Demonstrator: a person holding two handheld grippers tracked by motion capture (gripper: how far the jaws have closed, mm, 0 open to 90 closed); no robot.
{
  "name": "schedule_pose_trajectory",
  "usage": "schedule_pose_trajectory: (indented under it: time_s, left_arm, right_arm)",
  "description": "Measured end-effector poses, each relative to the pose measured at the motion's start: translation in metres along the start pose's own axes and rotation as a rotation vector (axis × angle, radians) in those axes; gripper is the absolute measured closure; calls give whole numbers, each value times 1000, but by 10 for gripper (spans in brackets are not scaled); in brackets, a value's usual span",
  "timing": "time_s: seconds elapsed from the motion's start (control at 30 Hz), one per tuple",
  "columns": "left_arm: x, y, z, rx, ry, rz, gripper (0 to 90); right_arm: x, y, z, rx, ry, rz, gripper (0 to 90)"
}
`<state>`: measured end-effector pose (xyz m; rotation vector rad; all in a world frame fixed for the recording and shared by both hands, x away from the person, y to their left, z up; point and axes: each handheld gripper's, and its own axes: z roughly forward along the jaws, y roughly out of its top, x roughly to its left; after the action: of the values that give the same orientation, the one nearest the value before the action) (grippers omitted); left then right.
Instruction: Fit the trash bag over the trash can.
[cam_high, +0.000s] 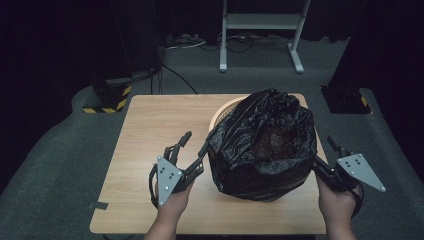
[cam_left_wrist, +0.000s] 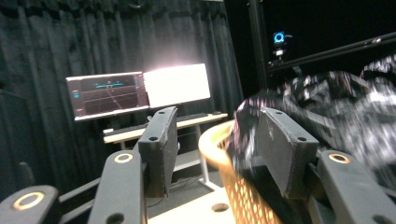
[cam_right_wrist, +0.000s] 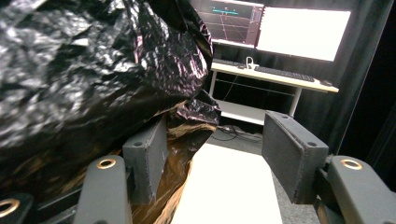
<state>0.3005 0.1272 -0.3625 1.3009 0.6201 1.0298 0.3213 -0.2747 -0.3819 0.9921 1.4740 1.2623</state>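
My left gripper at 9 o'clock of black bag, jaws apart, nothing held, one jaw touching bag film. My right gripper at 3 o'clock, jaws gaping, empty. Bag drapes over basket, table's right half. Left nearer rim.

text: none legible | monitors: graphics too blurred (no words readable)

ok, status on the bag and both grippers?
Left gripper open, one jaw against the black bag. Right gripper open at the bag's other side. Bag draped over the basket, rim partly showing. Nothing in the way.
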Motion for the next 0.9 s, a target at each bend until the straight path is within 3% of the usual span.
schedule_pose_trajectory:
  time_s: [0.17, 0.23, 0.27, 0.43, 0.5, 0.67, 0.8, 0.9]
  left_arm:
    - [2, -1, 28, 113, -62, 0, 507]
    - [1, -4, 31, 141, -73, 5, 577]
    - [1, -5, 31, 139, -79, -16, 617]
    - [-2, -5, 31, 156, -87, -31, 899]
    - [-1, -5, 31, 157, -84, -49, 900]
    - [2, -1, 30, 120, -34, -29, 900]
    - [12, -1, 35, 132, 0, -3, 900]
    - [14, -5, 33, 120, -9, -8, 900]
  right_arm:
    - [1, -1, -4, -2, -3, 4, 407]
    - [0, 0, -6, -6, -5, 2, 407]
    - [0, 0, -7, -6, -5, 5, 407]
    - [-2, 6, -11, -17, -1, 15, 405]
    - [-1, 7, -12, -17, -2, 9, 408]
    - [0, 4, -13, -17, 0, 26, 412]
    - [1, 2, -12, -12, 3, 25, 413]
    - [3, 2, -12, -13, 5, 24, 413]
